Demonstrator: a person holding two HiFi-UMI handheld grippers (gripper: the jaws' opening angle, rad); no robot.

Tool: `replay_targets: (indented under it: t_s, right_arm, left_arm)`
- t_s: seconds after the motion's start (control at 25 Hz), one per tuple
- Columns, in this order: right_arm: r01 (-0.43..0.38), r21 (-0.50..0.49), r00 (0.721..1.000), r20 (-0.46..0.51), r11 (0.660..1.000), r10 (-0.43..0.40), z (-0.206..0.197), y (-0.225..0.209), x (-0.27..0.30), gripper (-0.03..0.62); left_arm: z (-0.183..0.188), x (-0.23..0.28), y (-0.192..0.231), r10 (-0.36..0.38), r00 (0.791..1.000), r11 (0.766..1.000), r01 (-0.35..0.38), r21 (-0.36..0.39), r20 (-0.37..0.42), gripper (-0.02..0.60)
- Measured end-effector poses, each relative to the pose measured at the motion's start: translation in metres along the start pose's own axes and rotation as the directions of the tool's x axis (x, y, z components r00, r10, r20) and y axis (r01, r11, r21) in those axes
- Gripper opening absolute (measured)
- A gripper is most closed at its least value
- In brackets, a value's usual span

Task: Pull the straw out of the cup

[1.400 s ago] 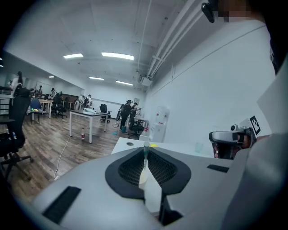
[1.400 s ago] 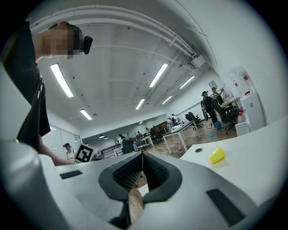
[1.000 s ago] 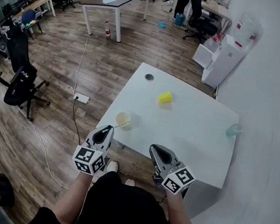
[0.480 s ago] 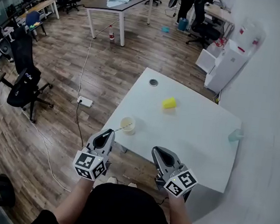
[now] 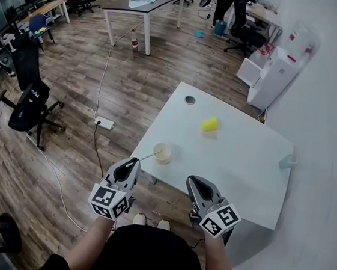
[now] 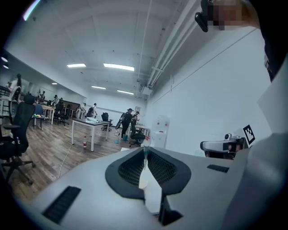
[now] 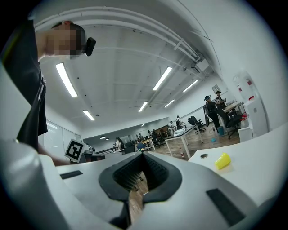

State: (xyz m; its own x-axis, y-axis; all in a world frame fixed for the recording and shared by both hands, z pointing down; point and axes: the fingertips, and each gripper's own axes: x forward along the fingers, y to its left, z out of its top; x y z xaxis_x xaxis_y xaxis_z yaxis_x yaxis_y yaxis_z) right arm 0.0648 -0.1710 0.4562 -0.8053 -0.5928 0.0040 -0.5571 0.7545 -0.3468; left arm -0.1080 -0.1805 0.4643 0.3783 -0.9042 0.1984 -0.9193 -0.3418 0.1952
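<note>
A pale cup (image 5: pixel 163 153) stands near the white table's (image 5: pixel 238 163) front left edge. A thin straw (image 5: pixel 148 157) leans out of it toward the left. My left gripper (image 5: pixel 133 160) hovers just short of that edge, below and left of the cup, shut with nothing in it. My right gripper (image 5: pixel 192 180) sits off the front edge to the cup's right, also shut and empty. In the left gripper view the tips (image 6: pixel 146 148) meet. In the right gripper view the jaws (image 7: pixel 143 152) are closed over the wooden floor.
A yellow cup (image 5: pixel 210 125) (image 7: pixel 222 161) lies on its side mid-table. A small dark round object (image 5: pixel 189 100) sits at the far corner and a translucent cup (image 5: pixel 286 162) at the right edge. A white wall runs along the right. Office chairs (image 5: pixel 28 106) and desks stand to the left.
The view has shifted, so the table and cup sit slightly lower and further right in the frame. Both grippers stay shut, side by side, in front of the table edge.
</note>
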Motion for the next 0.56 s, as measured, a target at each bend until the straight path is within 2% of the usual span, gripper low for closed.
replay_targets:
  t_s: [0.56]
  right_arm:
    - [0.061, -0.010, 0.998, -0.017, 0.998, -0.061, -0.009, 0.007, 0.006, 0.021]
  left_arm:
    - [-0.004, 0.000, 0.012, -0.045, 0.999, 0.999, 0.045, 0.013, -0.021, 0.037]
